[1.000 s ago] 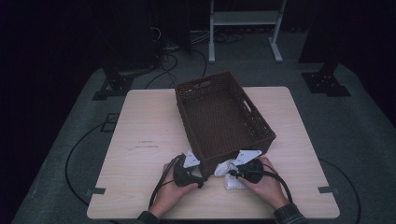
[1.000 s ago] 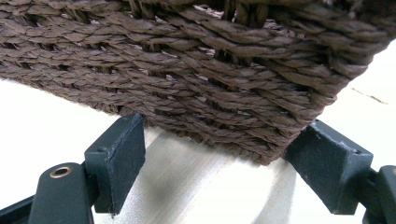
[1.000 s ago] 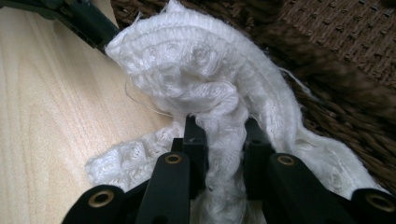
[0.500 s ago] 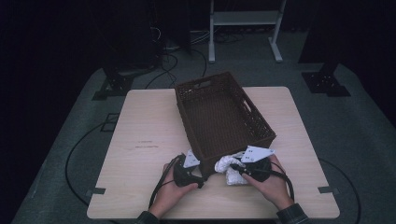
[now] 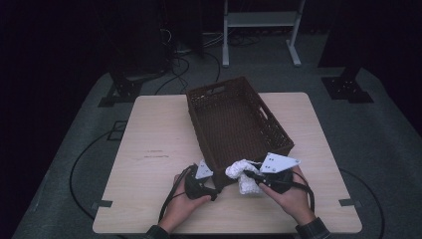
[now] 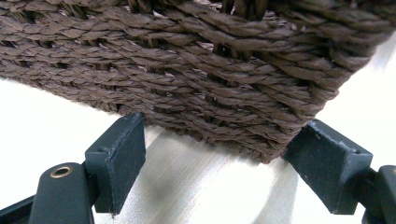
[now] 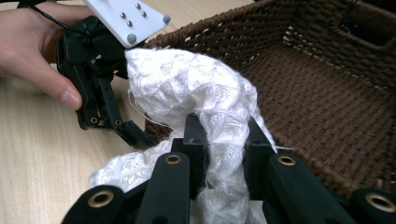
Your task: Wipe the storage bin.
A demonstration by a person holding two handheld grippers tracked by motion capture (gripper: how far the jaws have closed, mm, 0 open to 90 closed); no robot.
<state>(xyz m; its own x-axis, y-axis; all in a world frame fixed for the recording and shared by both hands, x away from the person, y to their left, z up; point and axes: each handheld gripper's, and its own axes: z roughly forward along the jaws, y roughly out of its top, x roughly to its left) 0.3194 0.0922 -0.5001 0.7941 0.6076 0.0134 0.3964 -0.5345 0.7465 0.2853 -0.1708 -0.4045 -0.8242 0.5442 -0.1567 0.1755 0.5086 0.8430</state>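
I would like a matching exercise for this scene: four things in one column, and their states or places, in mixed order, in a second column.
Things:
1. white knitted cloth
2. wicker basket
3. left claw
4. right claw

States:
A. open, jaws on either side of a basket corner
B. dark brown, nothing inside
C. shut on the cloth
D. lifted at the basket's near rim

Pairs: 1-D, 2-B, 3-A, 4-C

Cut off by the top edge of the left gripper view: the upper wall of the basket (image 6: pixel 210 70). Hidden behind the white cloth (image 7: pixel 201 98) in the right gripper view: the near rim of that basket (and the clamped stretch, between the right gripper (image 7: pixel 224 135) jaws). Cropped at bottom: both forearms.
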